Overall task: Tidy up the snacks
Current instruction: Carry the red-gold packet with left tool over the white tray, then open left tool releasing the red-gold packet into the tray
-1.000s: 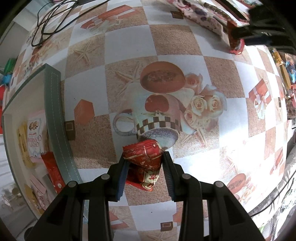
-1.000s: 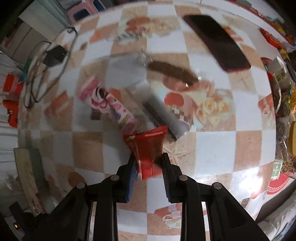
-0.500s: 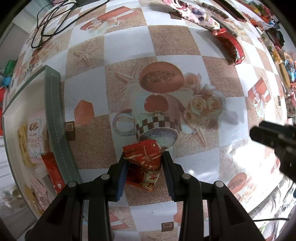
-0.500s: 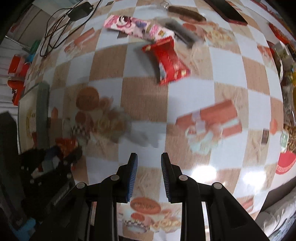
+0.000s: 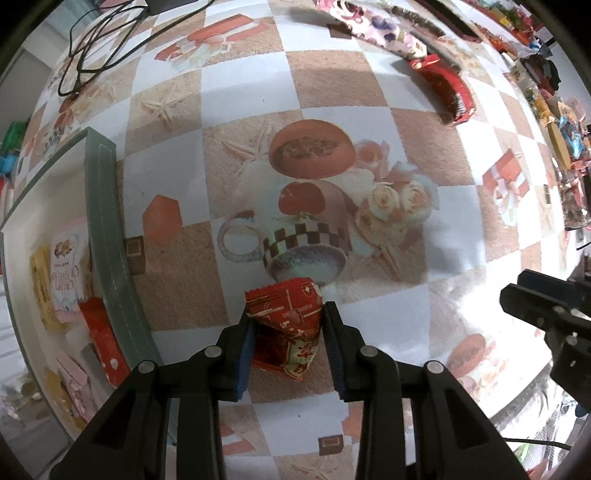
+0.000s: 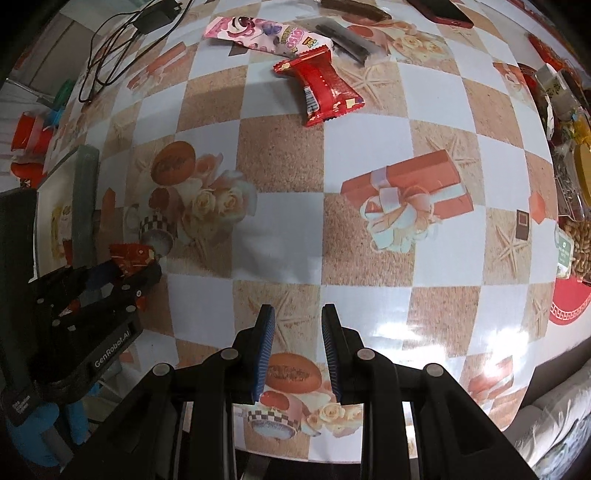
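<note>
My left gripper (image 5: 288, 306) points down at the checkered tablecloth, and its jaws are closing on a crumpled red snack packet (image 5: 284, 325) that sits between the blue pads. The right wrist view shows that same gripper (image 6: 125, 269) and packet (image 6: 131, 254) at the left, beside the tray. My right gripper (image 6: 297, 308) hangs open over the cloth with a narrow gap and nothing in it. A second red packet (image 6: 325, 88) lies flat on the table far ahead of it, next to a pink snack pack (image 6: 262, 35).
A white tray with a green rim (image 5: 107, 229) holds several snack packs (image 5: 62, 273) at the left. Black cables (image 5: 92, 44) lie at the far left. A dark bar (image 6: 343, 37) and a phone (image 6: 443, 11) lie beyond the pink pack. Piled snacks (image 6: 569, 221) line the right edge.
The right gripper let go of its red packet beside the pink pack and drew back toward the table's near side, now empty. The left gripper stayed put, its jaws slightly narrower on its packet.
</note>
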A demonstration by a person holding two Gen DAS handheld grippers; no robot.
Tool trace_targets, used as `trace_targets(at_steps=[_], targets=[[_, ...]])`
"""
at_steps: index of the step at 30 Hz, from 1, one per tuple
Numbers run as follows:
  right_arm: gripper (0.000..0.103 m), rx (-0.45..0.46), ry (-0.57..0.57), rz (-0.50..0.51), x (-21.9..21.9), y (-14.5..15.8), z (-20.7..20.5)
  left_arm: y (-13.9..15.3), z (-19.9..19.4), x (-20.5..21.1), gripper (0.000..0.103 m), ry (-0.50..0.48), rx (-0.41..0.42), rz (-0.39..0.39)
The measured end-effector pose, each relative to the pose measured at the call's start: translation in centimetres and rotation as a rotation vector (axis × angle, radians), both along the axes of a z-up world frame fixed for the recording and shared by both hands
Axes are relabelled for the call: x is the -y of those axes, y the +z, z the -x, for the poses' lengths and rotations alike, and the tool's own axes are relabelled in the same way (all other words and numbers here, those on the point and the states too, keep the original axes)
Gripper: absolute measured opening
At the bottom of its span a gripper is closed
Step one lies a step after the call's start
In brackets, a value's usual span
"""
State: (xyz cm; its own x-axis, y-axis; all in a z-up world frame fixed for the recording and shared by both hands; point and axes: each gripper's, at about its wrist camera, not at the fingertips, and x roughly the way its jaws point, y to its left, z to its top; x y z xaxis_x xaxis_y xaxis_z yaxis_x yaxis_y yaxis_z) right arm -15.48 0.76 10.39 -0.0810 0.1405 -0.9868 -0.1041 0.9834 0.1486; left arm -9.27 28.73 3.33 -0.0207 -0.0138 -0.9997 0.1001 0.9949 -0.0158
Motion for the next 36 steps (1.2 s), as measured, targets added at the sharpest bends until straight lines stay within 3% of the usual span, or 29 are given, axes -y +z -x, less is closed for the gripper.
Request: trace_targets(at_steps=[8, 16, 28, 29, 30, 31, 33, 36], targets=[[0.028, 0.049, 0.051, -0.019, -3.6, 2.4, -1.0, 5.1, 1.0, -2.0, 0.037, 0.048, 0.106, 0.049], [0.028, 0.101, 0.171, -0.067, -10.6, 4.2, -2.2, 9.3, 3.1, -8.8, 0.037, 0.190, 0.180, 0.038], [0.028, 0.072, 0.391, -0.135, -24.4, 3.7, -1.6, 7.1, 6.9, -18.6, 0.039, 0.375, 0.107, -0.027], [0.028, 0.062, 0.401, -0.139, -25.3, 3.4, -1.6, 6.9, 7.3, -19.1, 0.041, 0.388, 0.105, -0.025], [0.028, 0.051, 0.409, -0.144, -26.1, 3.1, -1.5, 6.8, 7.5, -19.5, 0.051, 0.400, 0.106, -0.019], [0.028, 0.040, 0.417, -0.149, -26.8, 2.8, -1.5, 6.7, 7.6, -19.8, 0.068, 0.413, 0.111, -0.015], [0.029, 0.029, 0.435, -0.150, -28.2, 2.5, -1.5, 6.9, 8.1, -20.6, 0.081, 0.440, 0.131, -0.021], [0.029, 0.014, 0.462, -0.141, -29.7, 2.0, -1.5, 6.7, 8.3, -21.1, 0.081, 0.438, 0.112, -0.048]])
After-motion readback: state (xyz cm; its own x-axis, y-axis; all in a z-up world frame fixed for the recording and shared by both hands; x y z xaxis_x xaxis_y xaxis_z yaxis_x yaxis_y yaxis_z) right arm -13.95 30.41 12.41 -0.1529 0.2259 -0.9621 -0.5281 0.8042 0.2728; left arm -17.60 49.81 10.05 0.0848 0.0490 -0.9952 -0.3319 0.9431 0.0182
